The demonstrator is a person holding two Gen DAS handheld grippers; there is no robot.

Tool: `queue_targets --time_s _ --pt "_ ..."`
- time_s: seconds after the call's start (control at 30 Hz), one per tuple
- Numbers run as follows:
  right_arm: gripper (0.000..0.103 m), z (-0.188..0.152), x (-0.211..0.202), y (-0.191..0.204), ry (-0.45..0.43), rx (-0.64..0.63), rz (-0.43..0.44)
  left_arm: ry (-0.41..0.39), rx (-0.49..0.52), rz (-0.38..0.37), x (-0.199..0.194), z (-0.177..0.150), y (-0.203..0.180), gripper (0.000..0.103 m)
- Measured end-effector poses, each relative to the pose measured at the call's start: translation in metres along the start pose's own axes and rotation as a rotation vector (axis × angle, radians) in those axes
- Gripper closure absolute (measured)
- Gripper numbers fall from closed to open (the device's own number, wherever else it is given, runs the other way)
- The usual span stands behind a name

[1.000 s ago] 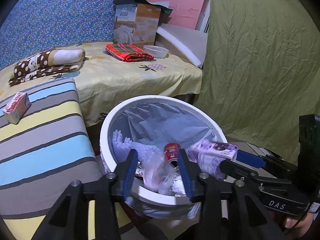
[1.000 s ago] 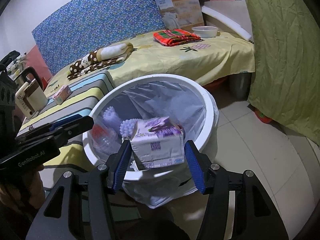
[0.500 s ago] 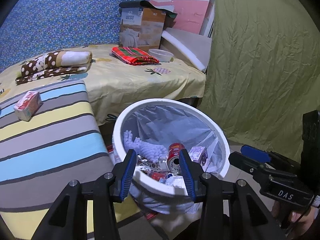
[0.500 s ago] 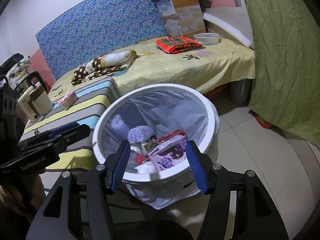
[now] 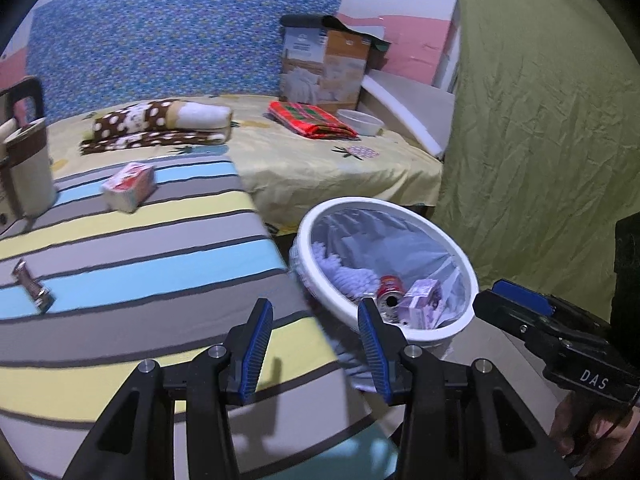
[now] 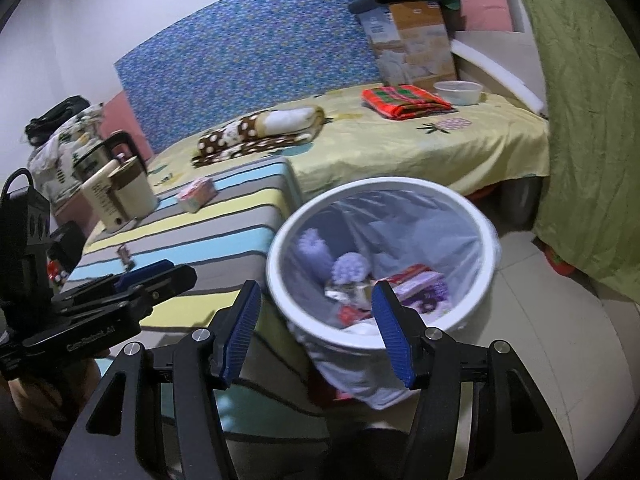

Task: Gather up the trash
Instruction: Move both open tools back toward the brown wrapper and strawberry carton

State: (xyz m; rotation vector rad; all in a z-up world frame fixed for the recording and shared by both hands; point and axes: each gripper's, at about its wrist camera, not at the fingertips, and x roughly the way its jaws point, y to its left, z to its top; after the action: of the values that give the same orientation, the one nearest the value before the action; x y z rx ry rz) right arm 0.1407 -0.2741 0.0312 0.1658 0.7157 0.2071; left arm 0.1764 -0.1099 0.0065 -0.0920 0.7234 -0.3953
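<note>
Now your left gripper (image 5: 316, 340) hangs over the striped cloth (image 5: 132, 248), jaws spread, nothing between the blue pads. Far off to its left stands a cream jug (image 5: 24, 176) with a dark handle. Ahead and left of the fingers lies a small brown wrapper (image 5: 33, 286); further ahead, a pink-and-white carton (image 5: 130, 186) sits on the stripes. Straight beyond that, a polka-dot blanket (image 5: 160, 124) lies folded on the yellow sheet (image 5: 320, 160). Ahead and right of the left gripper: a red plaid cloth (image 5: 312, 120), a white bowl (image 5: 360, 122), a cardboard box (image 5: 324, 68).

Just right of its right finger sits the white bin (image 5: 400, 320) with a clear liner. Inside you can see a red can (image 5: 390, 292) and a purple pack (image 5: 422, 304), touching, with something knobbly and lilac behind them.

Your right gripper (image 6: 316, 336) also stands apart and empty, its right finger overlapping the bin's near rim in its own view; contact unclear. The bin's contents are blurred there. Right of both grippers hangs a green curtain (image 5: 540, 120). Pale floor tiles (image 6: 560, 340) lie right of the right gripper.
</note>
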Motion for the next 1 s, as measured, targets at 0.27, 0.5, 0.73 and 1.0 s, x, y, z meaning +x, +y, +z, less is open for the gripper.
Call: queue_targets --time_s 0.27,0.5,0.73,1.0 --pt "0.044 -0.004 0.005 0.031 0.021 -0.05 0.072 -0.018 -0.036 0.079 -0.031 -0.014 0.023 0.059" --pt "0.044 -0.007 0.005 0.052 0.021 -0.069 0.133 -0.036 -0.078 0.149 -0.054 -0.023 0.04 0.059" --pt "0.044 -0.01 0.003 0.07 0.011 -0.096 0.165 -0.054 -0.115 0.217 -0.073 -0.031 0.056 0.059" --pt "0.044 -0.006 0.009 0.095 0.027 -0.132 0.206 -0.08 -0.143 0.265 -0.093 -0.036 0.072 0.059"
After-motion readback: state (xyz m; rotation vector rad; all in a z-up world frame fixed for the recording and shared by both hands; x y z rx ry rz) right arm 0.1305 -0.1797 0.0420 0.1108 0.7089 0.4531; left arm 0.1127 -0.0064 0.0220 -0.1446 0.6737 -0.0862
